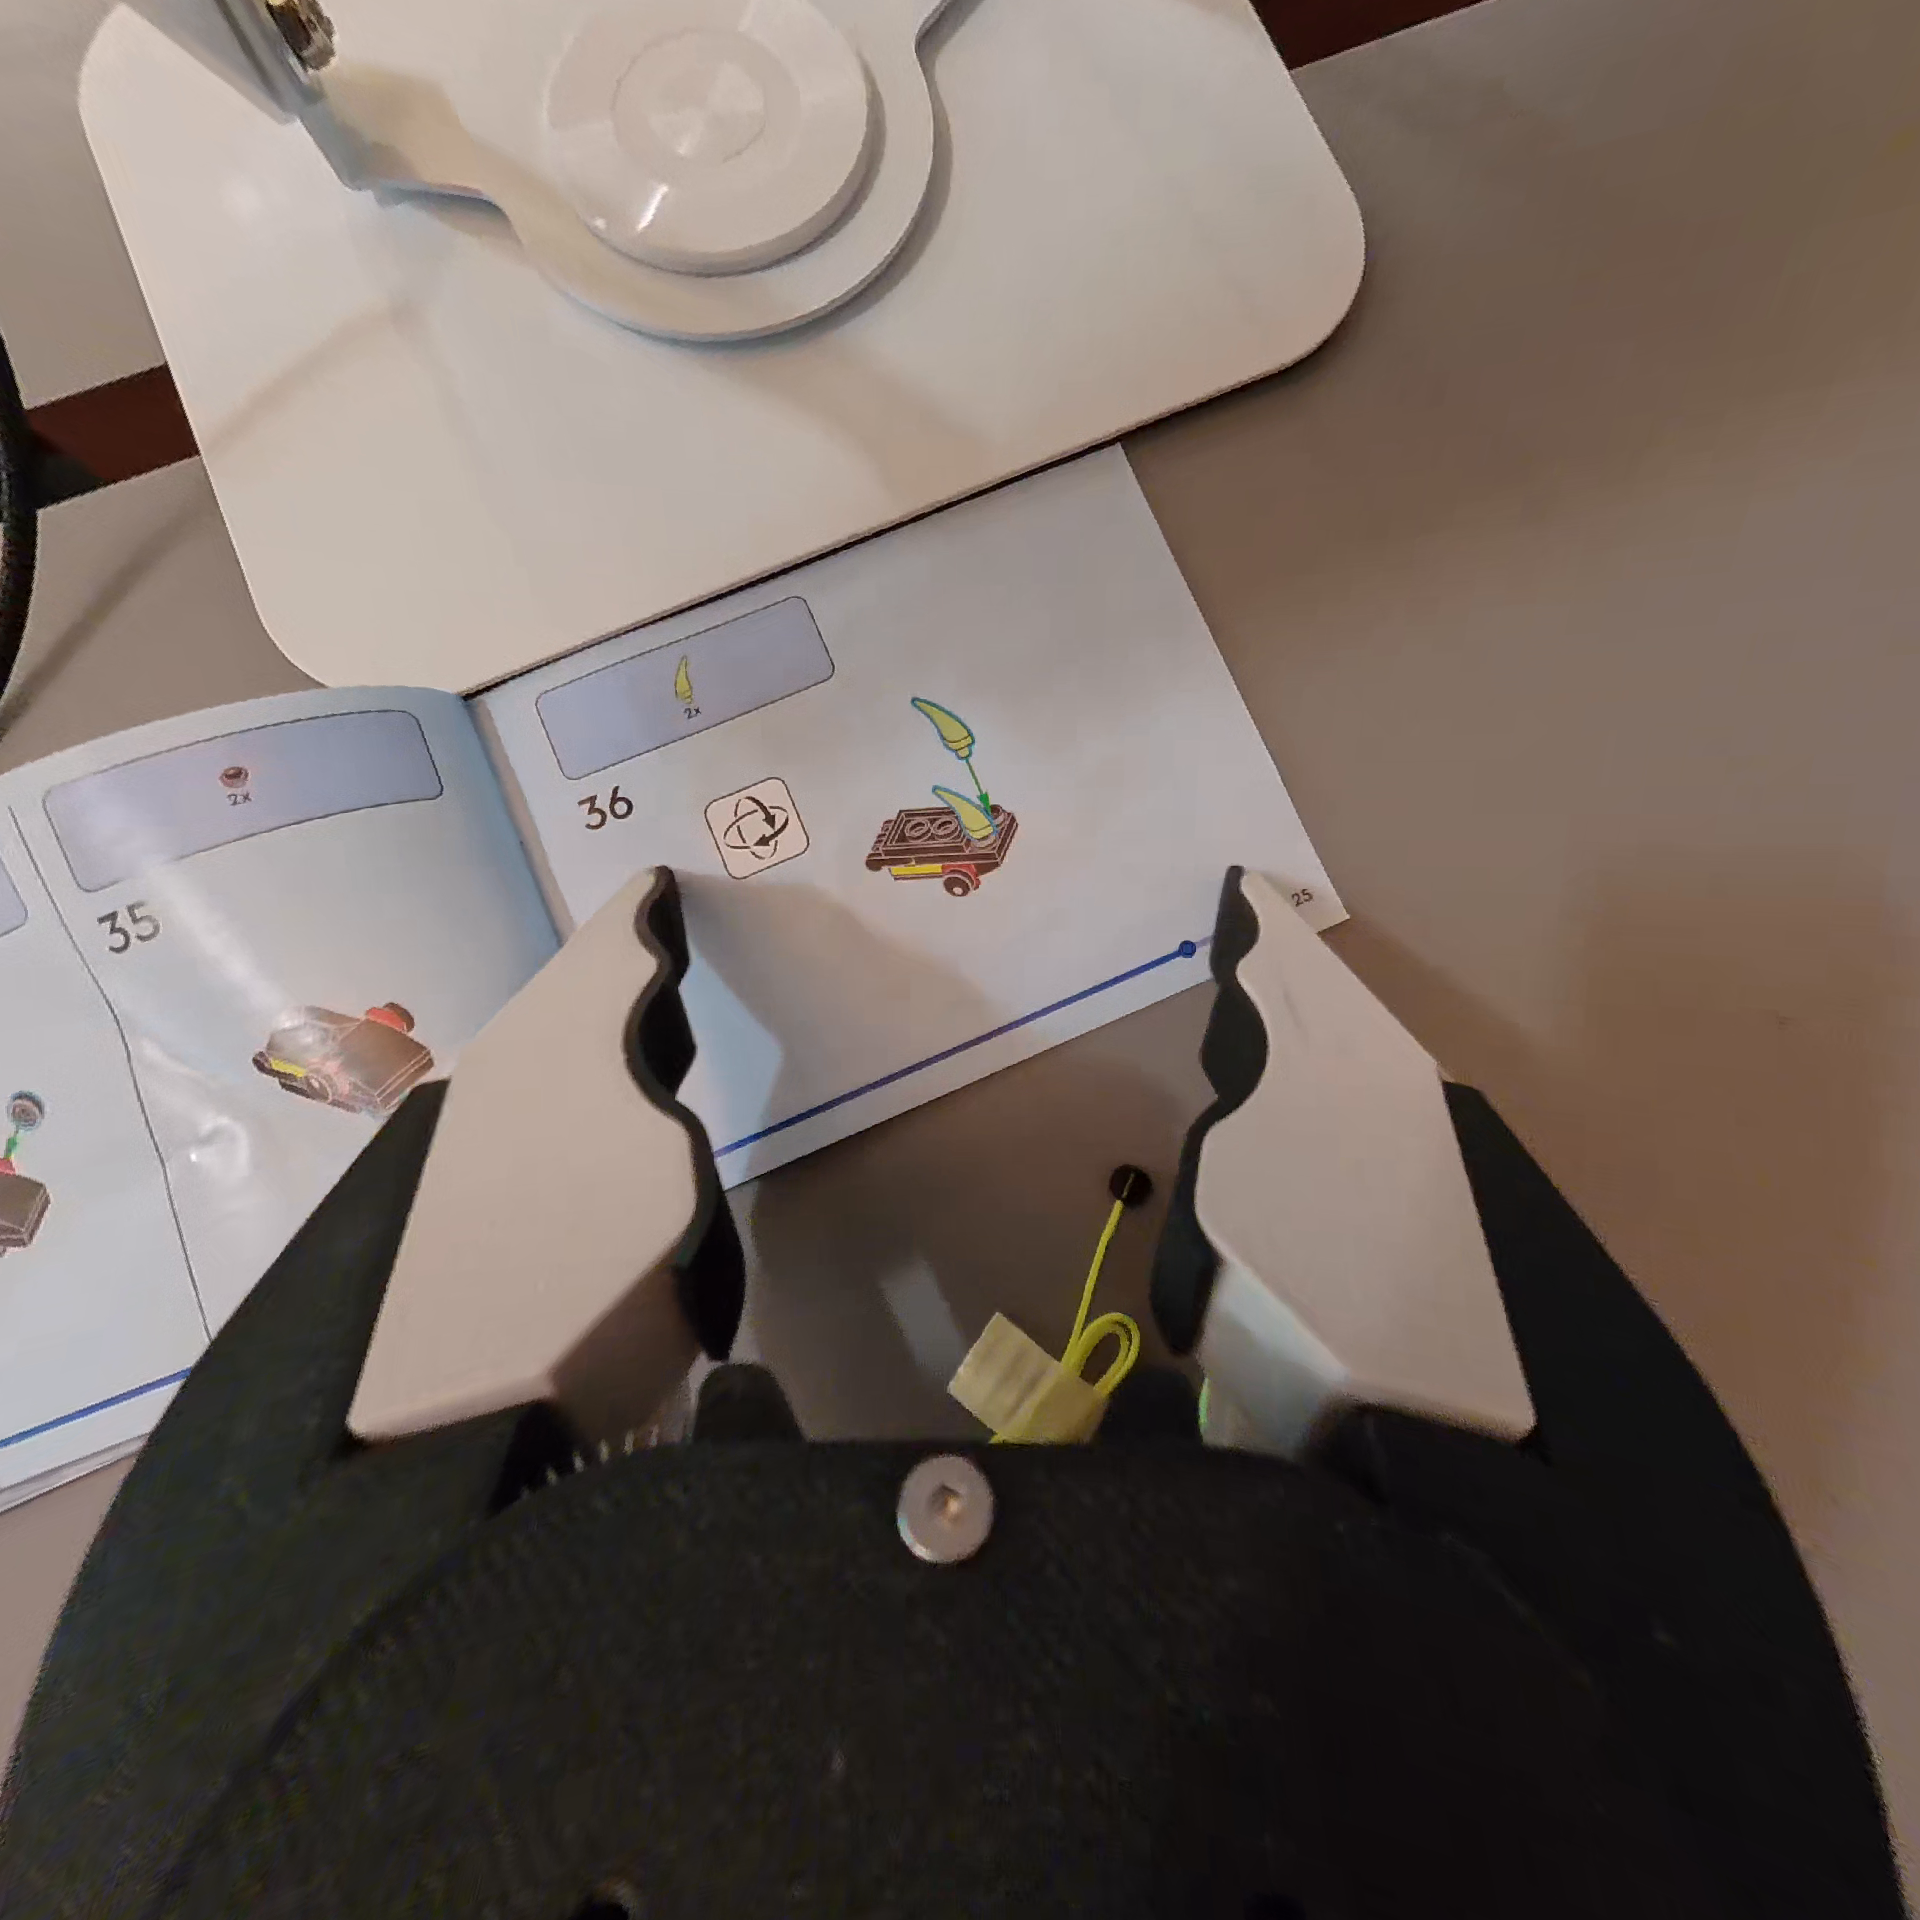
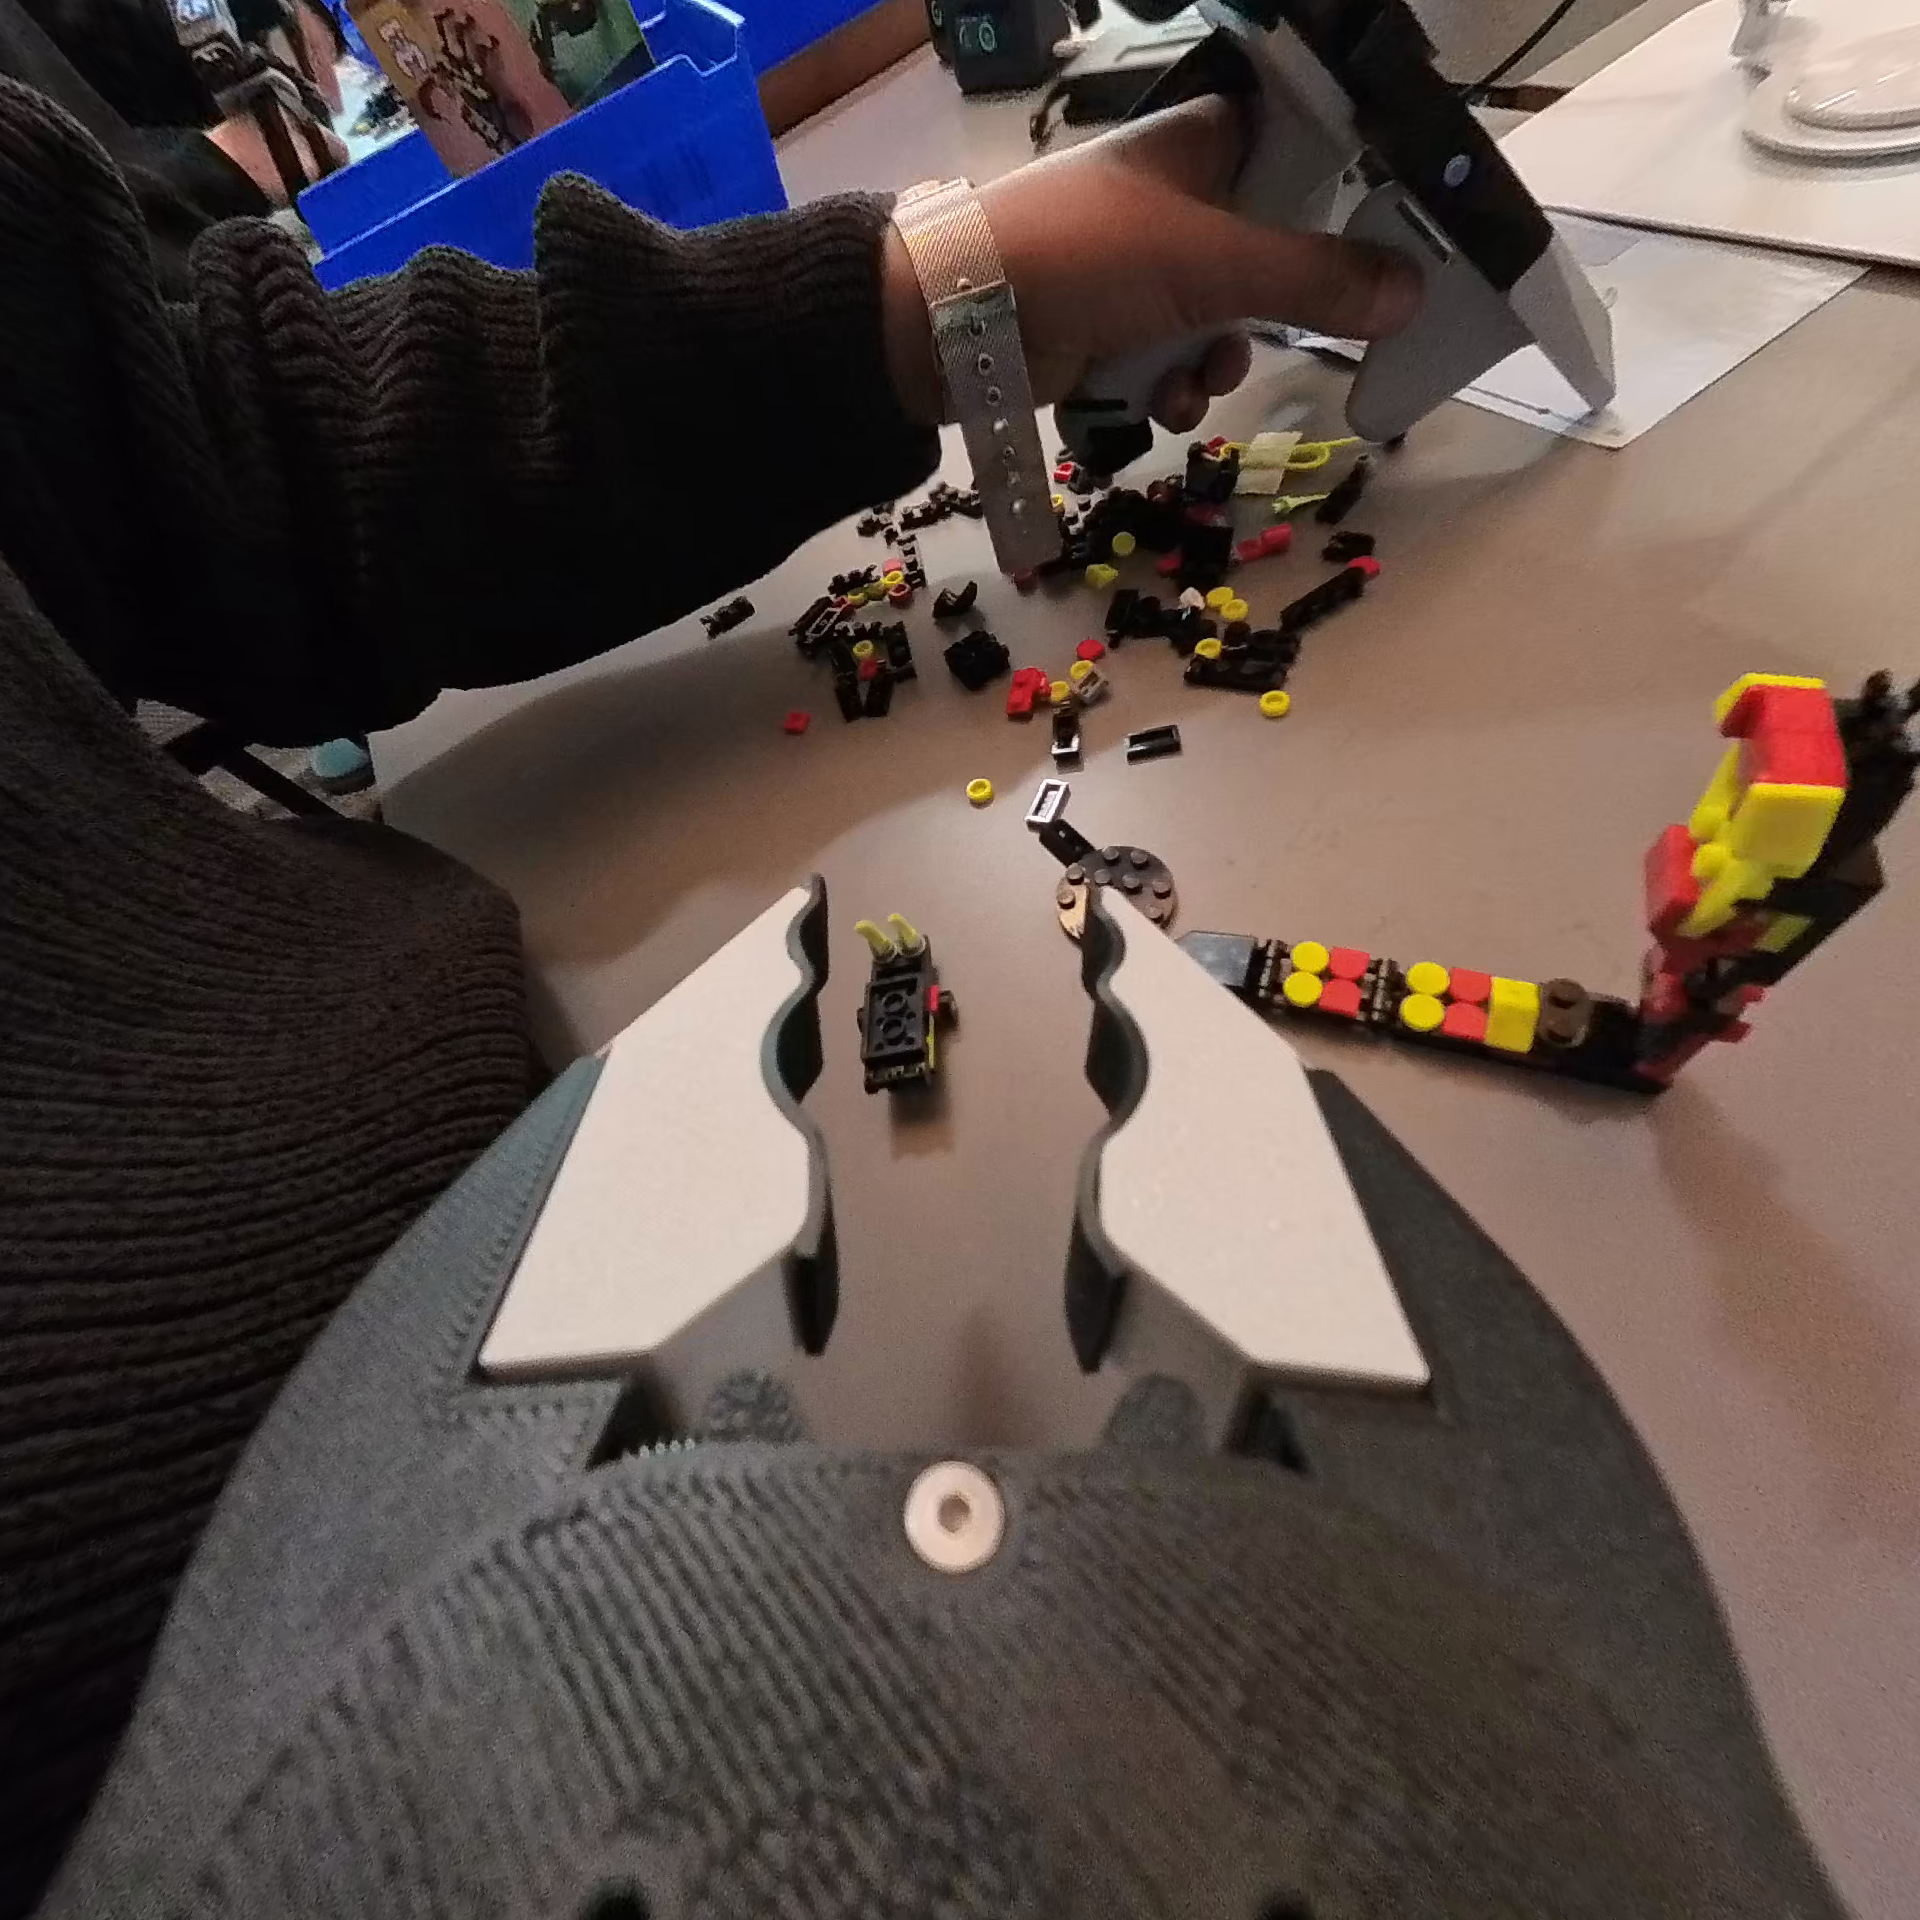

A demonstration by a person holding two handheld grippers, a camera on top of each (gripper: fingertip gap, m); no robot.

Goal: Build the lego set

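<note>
My left gripper (image 1: 951, 883) is open and empty above the open instruction booklet (image 1: 644, 914). A pale yellow piece with a yellow string (image 1: 1049, 1371) lies on the table between its fingers. My right gripper (image 2: 961, 914) is open, low over the table. A small black sub-build with two yellow horns (image 2: 900, 1013) lies between its fingers, untouched. A long black, red and yellow build (image 2: 1538, 997) with an upright end stands to the right. A pile of loose black, red and yellow bricks (image 2: 1122, 613) lies farther back, under the left hand-held gripper (image 2: 1455, 270).
A white stand base (image 1: 727, 343) sits on the booklet's far edge. A black round plate (image 2: 1127, 878) lies by my right fingertip. A blue bin (image 2: 582, 177) stands at the back left. A person's dark sleeve (image 2: 364, 436) crosses the left side.
</note>
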